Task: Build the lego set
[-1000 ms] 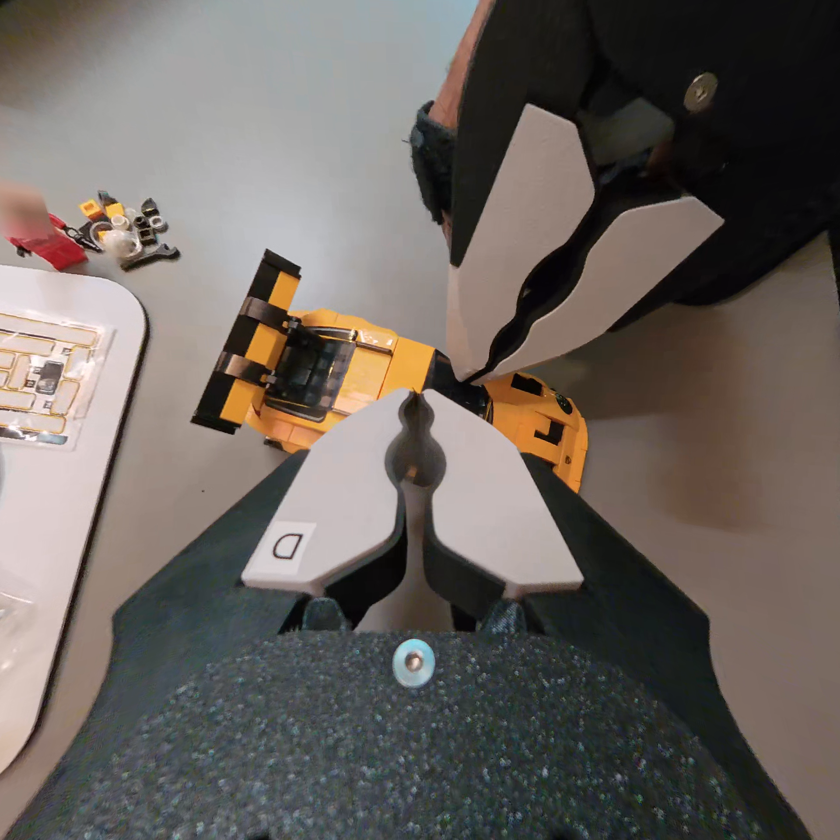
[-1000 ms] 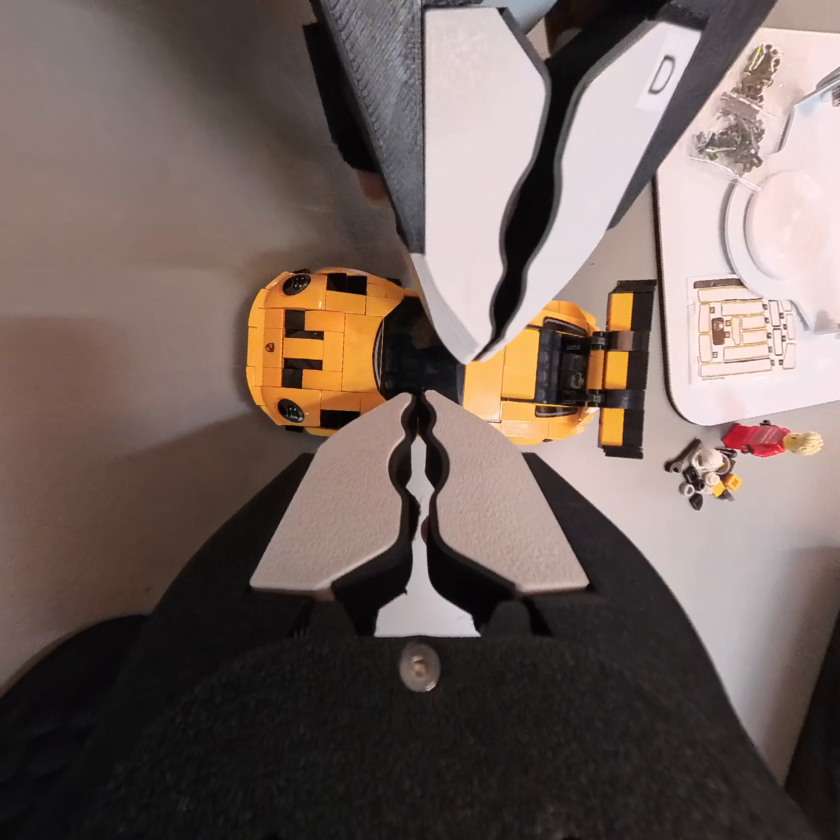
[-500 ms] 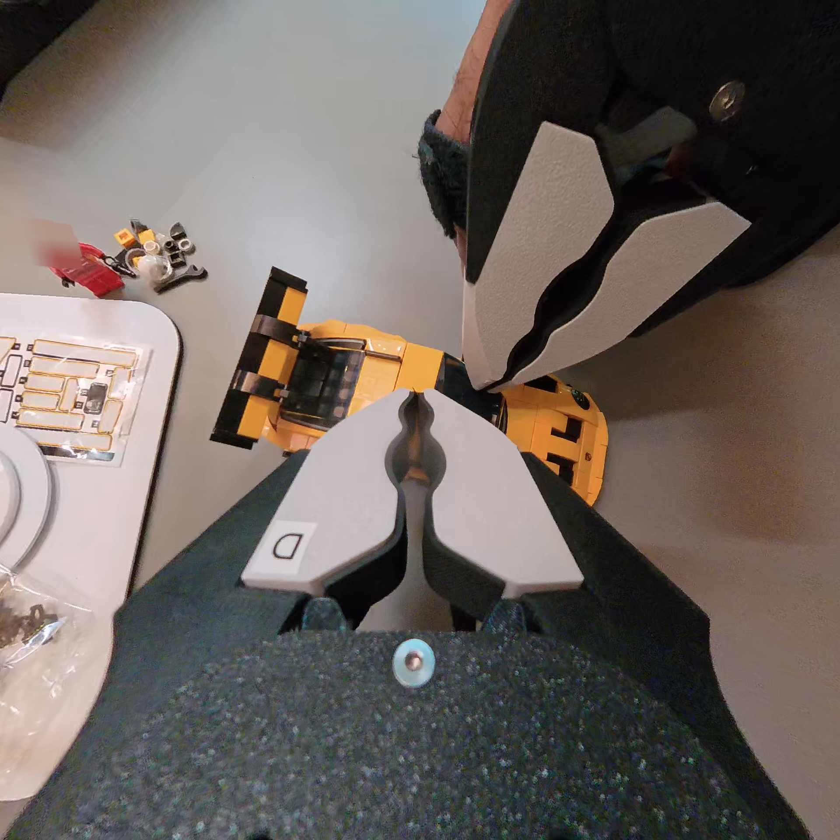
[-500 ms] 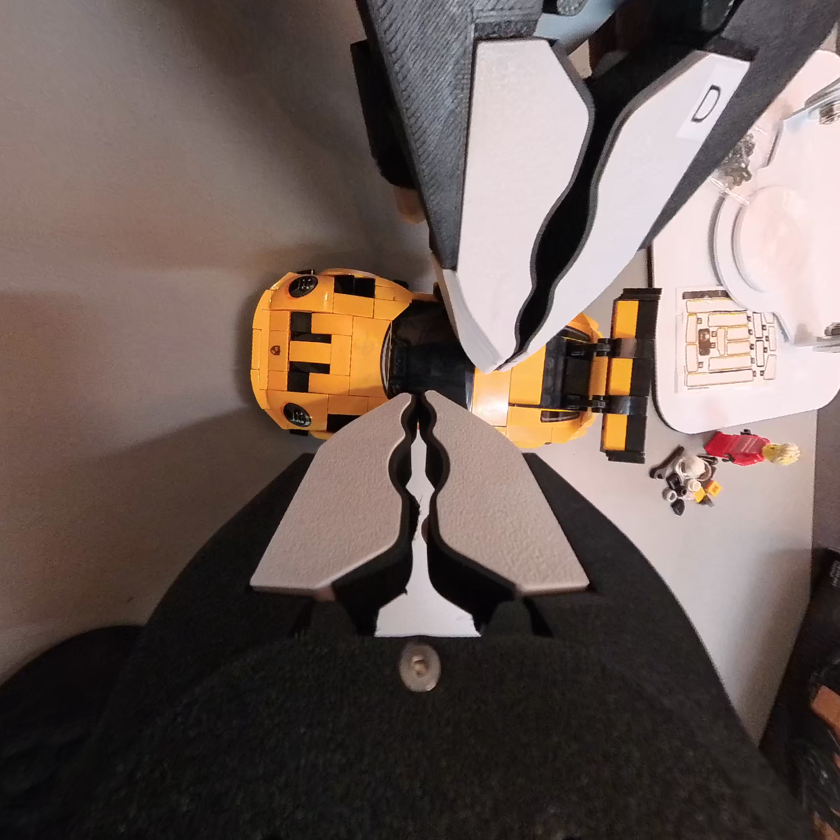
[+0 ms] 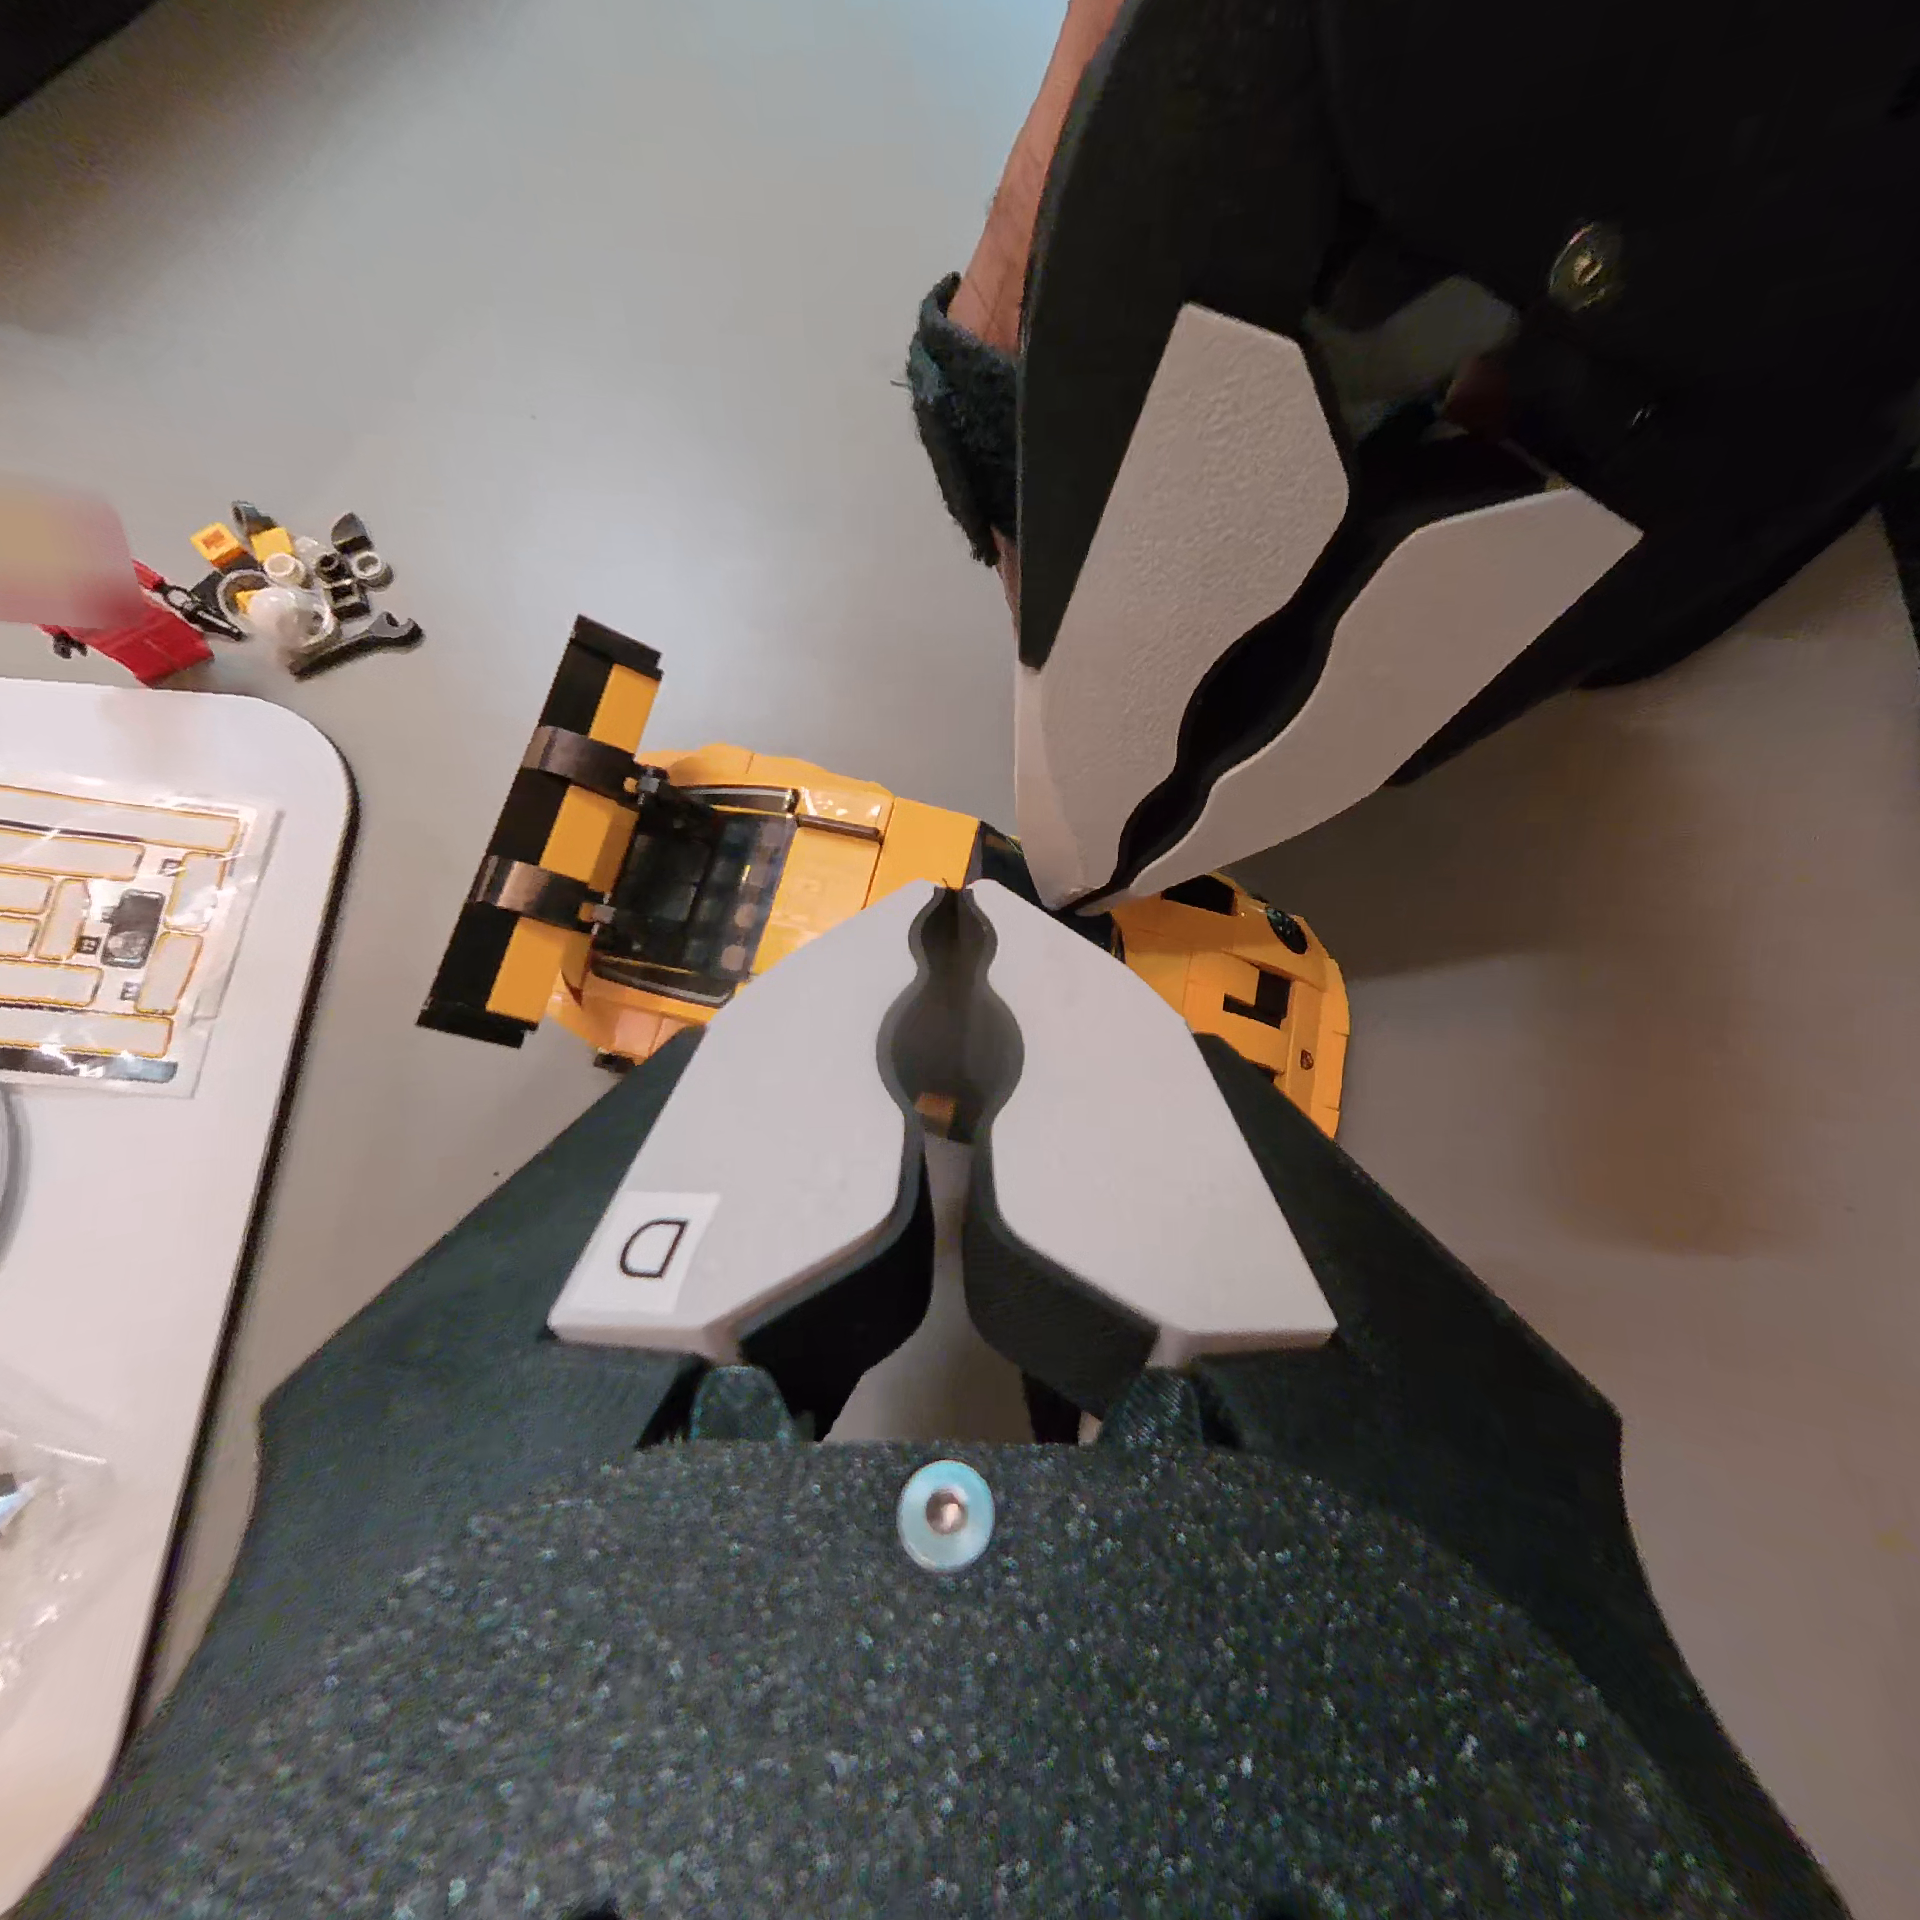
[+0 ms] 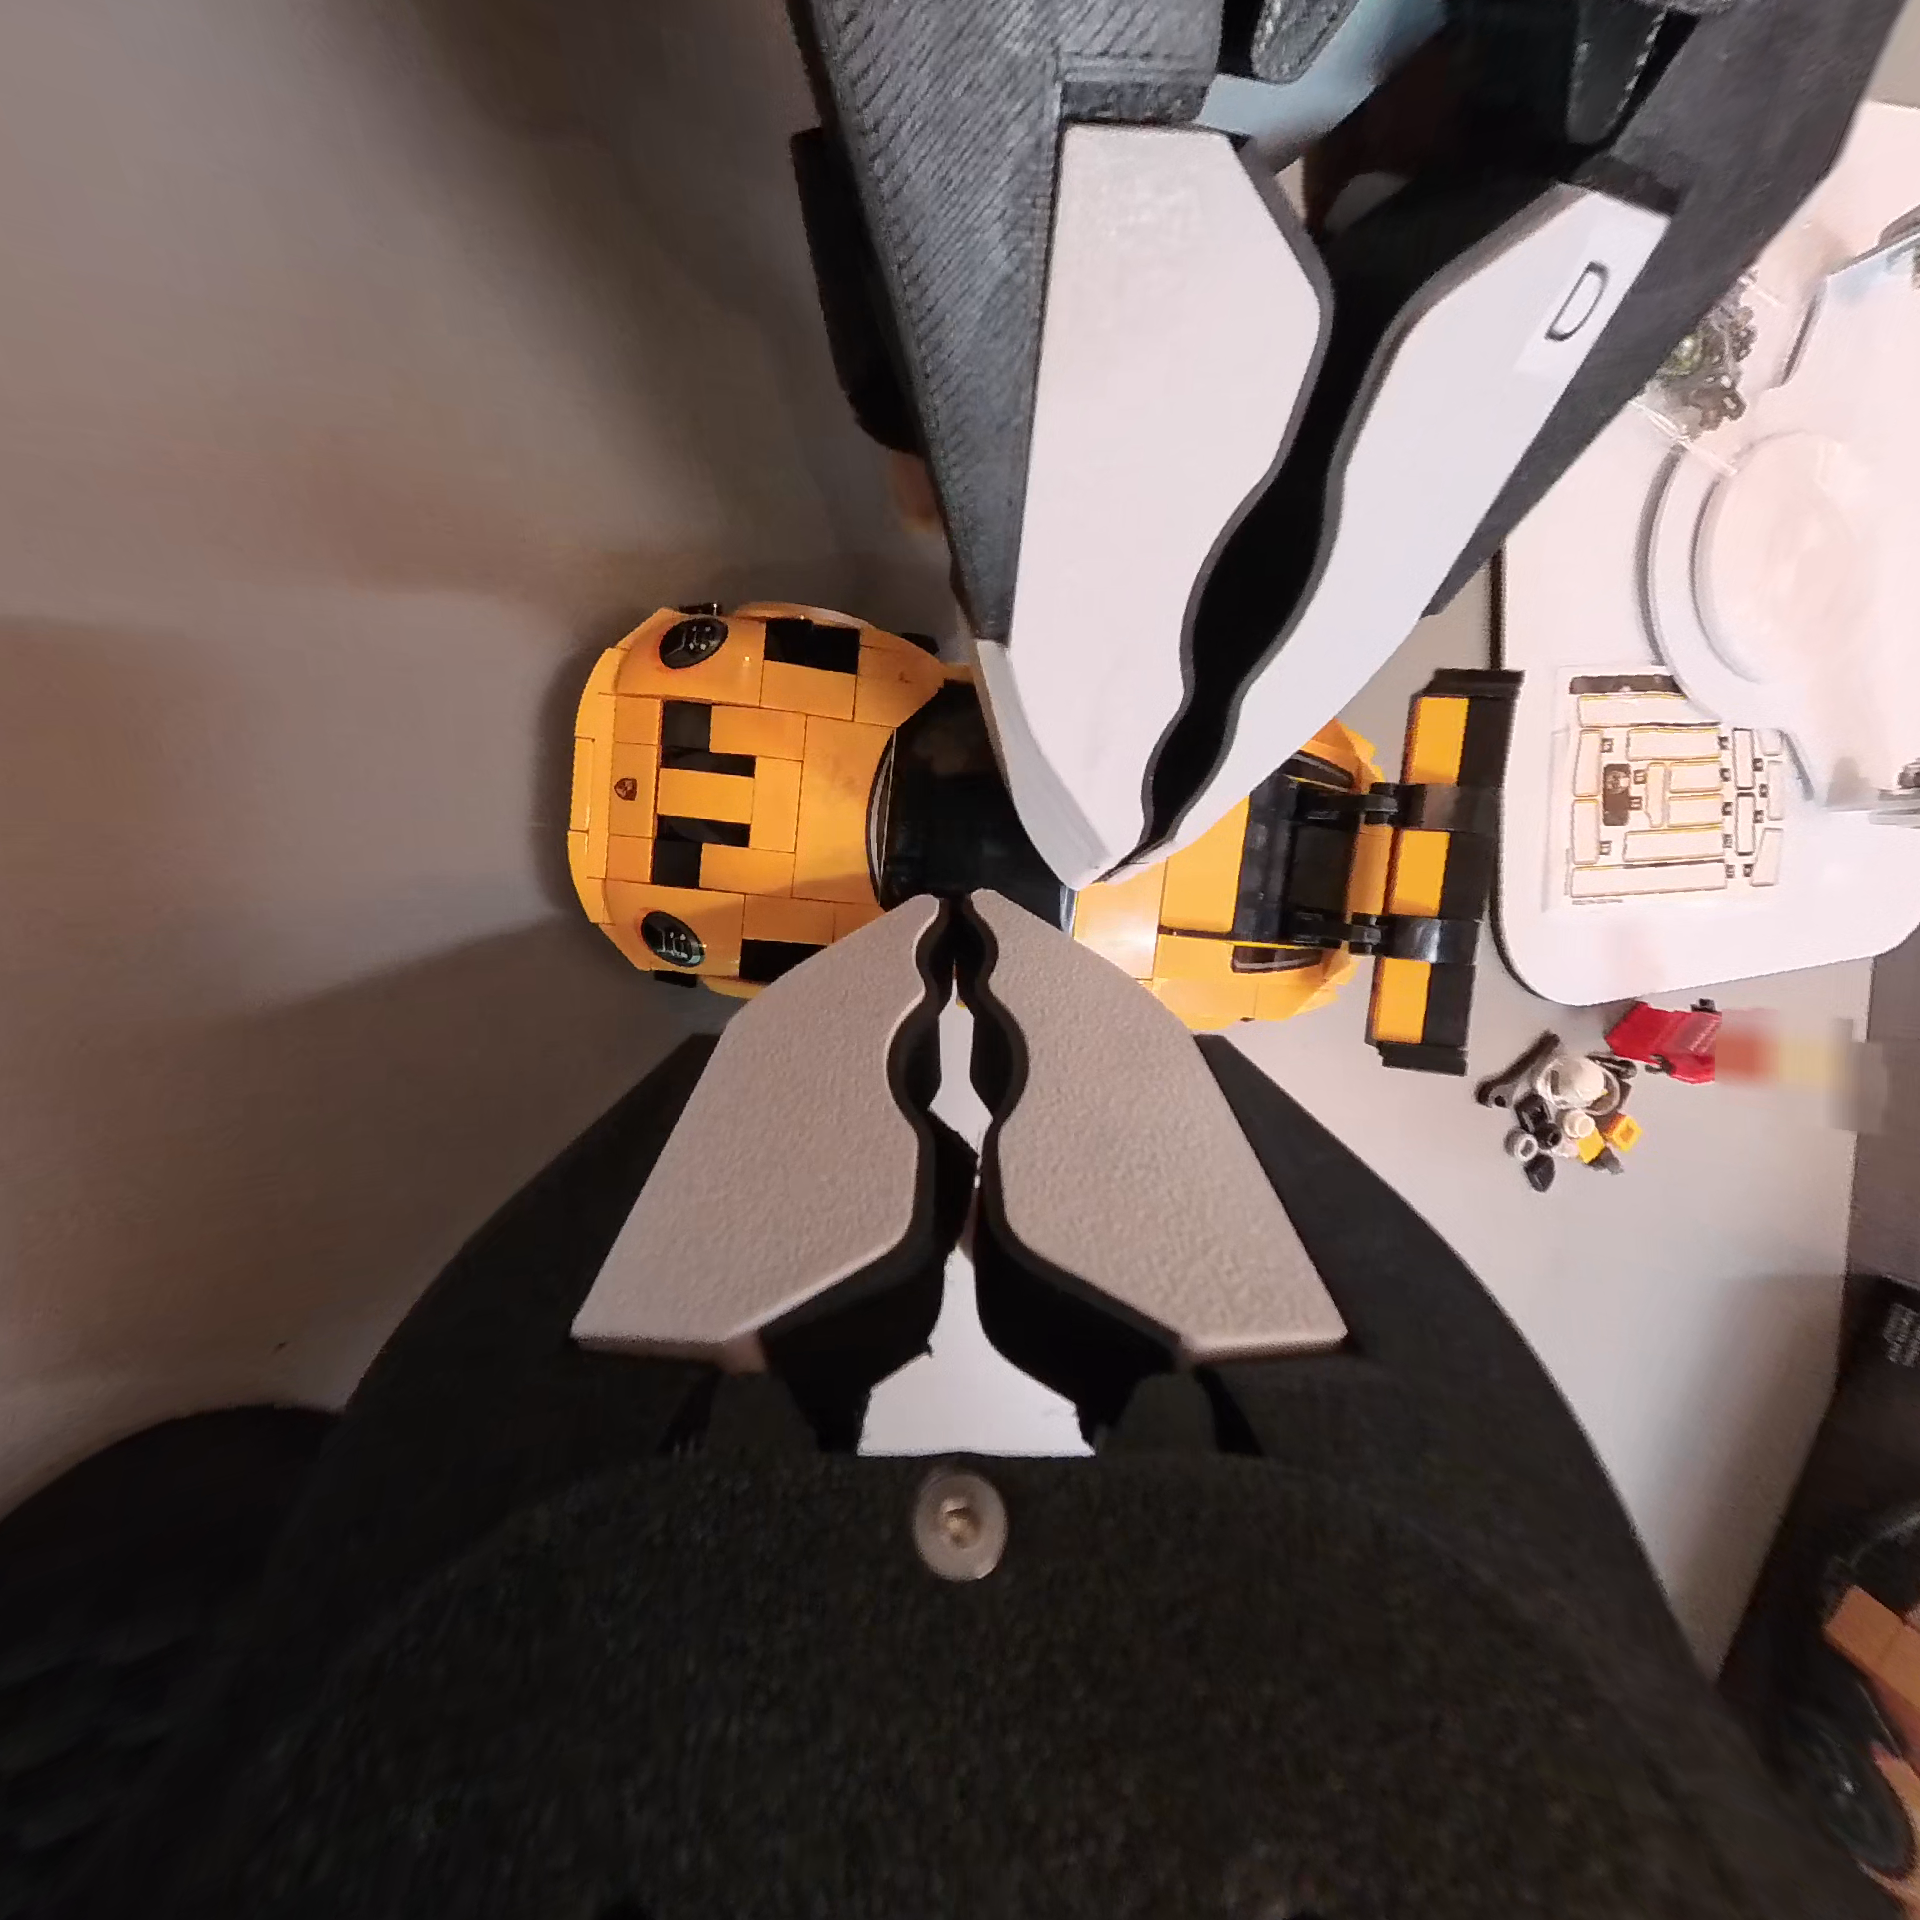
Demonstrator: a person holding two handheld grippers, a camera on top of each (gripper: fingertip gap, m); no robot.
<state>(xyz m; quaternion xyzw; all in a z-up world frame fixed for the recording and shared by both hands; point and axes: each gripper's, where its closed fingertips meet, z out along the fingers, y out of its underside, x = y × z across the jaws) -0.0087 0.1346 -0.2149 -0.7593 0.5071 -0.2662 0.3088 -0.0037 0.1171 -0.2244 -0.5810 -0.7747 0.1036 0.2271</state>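
A yellow and black lego car (image 5: 831, 862) stands on the grey table, with its rear wing toward the white tray. My left gripper (image 5: 956, 896) is shut, and its tips are over the car's dark cockpit. My right gripper (image 5: 1081, 902) comes in from the upper right, also shut, with its tips at the same cockpit area, close to the left tips. In the right wrist view the car (image 6: 727, 790) lies crosswise. There the right gripper (image 6: 956, 906) and the left gripper (image 6: 1091, 878) meet over the windscreen. I see no loose piece held in either gripper.
A white tray (image 5: 156, 1195) at the left holds a sticker sheet (image 5: 94, 914). Several small loose pieces (image 5: 301, 592) and a red figure part (image 5: 145, 634) lie beyond the tray. In the right wrist view the tray (image 6: 1662, 956) also holds a clear round dish (image 6: 1787, 561) and a parts bag (image 6: 1704, 374). Left and right tips are no more than a few centimetres apart.
Both views swayed a little and came back. Both grippers stay shut with their tips at the car's cockpit. The car has not visibly moved on the table.
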